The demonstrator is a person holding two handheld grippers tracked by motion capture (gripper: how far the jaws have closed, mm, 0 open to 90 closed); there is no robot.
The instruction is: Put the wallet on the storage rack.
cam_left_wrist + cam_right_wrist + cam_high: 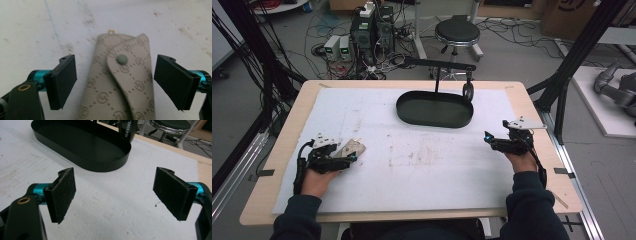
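Observation:
A beige patterned key pouch (122, 82) with a snap button lies flat on the white mat; in the high view the pouch (351, 148) sits at the left of the table. My left gripper (115, 82) is open, its two jaws standing either side of the pouch without touching it; from above the left gripper (346, 155) hovers right at the pouch. My right gripper (116, 197) is open over bare mat with nothing between its jaws, and shows at the right of the table (492, 139). A black oval tray (434, 108) lies at the back centre.
A black stand with a hanging item (468, 91) rises from the tray (82, 145). The white mat (422, 160) covers most of the wooden table (287, 130). A stool (457, 32) and cables stand on the floor beyond.

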